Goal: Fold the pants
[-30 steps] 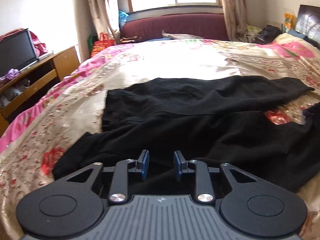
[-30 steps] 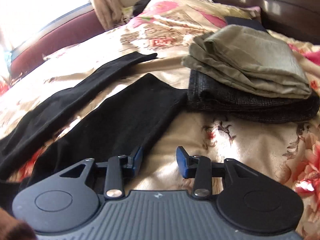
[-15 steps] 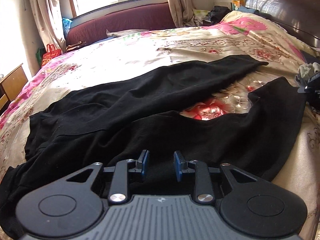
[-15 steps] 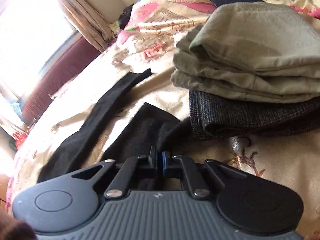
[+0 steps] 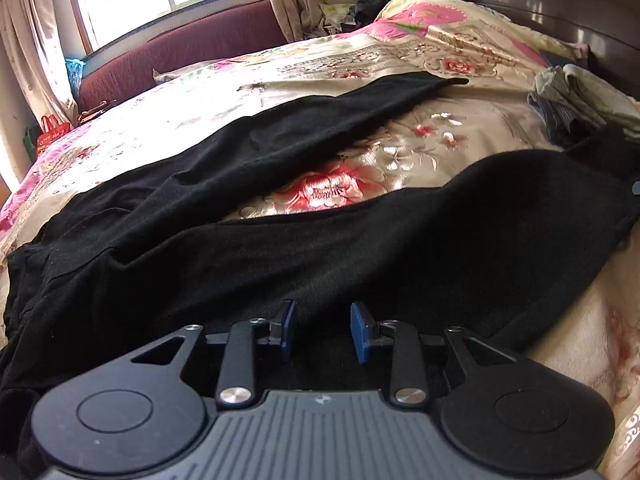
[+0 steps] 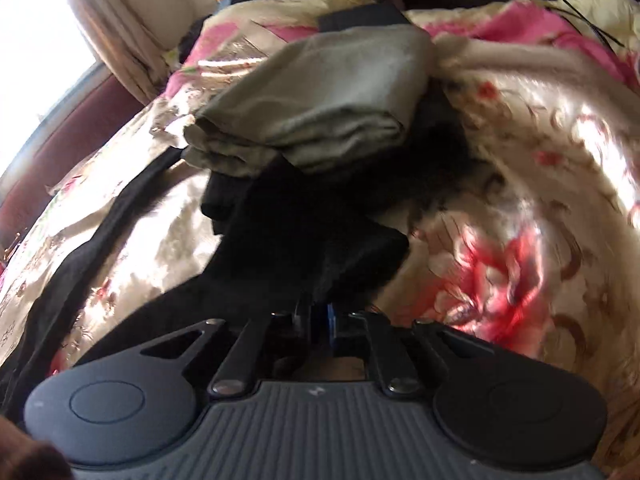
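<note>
Glossy floral bedspread [image 5: 400, 160] (soft black pants [image 5: 280, 248])

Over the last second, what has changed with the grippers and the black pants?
The right gripper closed on the hem of the near leg of the black pants and lifted it, bunching the cloth. The left gripper swung right along the pants, staying open. The folded stack stayed put.

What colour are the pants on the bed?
Plain black pants, best seen in the left wrist view.
</note>
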`<act>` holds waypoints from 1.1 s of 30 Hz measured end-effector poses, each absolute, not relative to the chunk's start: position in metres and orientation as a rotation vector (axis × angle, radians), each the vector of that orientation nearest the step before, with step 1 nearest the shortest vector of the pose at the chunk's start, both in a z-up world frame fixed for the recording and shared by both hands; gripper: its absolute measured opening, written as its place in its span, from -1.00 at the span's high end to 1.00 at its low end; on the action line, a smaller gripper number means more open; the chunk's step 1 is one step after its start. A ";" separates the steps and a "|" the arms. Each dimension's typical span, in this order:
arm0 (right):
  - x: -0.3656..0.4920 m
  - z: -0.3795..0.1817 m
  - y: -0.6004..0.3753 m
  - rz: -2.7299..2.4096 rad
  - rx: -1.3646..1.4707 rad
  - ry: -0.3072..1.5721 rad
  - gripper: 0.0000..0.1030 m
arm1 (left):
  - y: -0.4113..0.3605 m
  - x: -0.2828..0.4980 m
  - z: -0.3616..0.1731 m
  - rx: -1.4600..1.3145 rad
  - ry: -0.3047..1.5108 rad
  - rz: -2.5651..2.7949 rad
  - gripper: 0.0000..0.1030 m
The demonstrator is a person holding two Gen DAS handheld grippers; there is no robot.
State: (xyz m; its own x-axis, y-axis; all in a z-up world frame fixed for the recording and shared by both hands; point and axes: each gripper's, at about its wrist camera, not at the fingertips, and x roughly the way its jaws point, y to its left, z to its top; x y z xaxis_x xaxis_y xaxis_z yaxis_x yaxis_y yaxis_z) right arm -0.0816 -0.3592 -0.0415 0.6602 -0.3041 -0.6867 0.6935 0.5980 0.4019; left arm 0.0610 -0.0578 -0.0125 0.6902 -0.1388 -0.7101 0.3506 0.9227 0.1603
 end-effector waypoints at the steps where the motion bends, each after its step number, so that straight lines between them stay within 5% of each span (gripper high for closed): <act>1: -0.083 -0.037 -0.355 -0.630 0.677 0.594 0.74 | -0.056 0.058 -0.012 0.296 0.759 -0.277 0.13; 11: -0.074 0.022 -0.275 -0.449 0.286 0.497 0.59 | -0.047 0.069 0.000 0.259 0.703 -0.245 0.12; 21: 0.044 -0.044 -0.204 -0.135 0.261 0.784 0.55 | -0.025 0.121 -0.024 0.336 0.754 -0.147 0.04; 33: 0.111 0.010 -0.159 0.093 0.039 0.750 0.37 | 0.082 0.156 0.029 0.302 0.677 -0.072 -0.07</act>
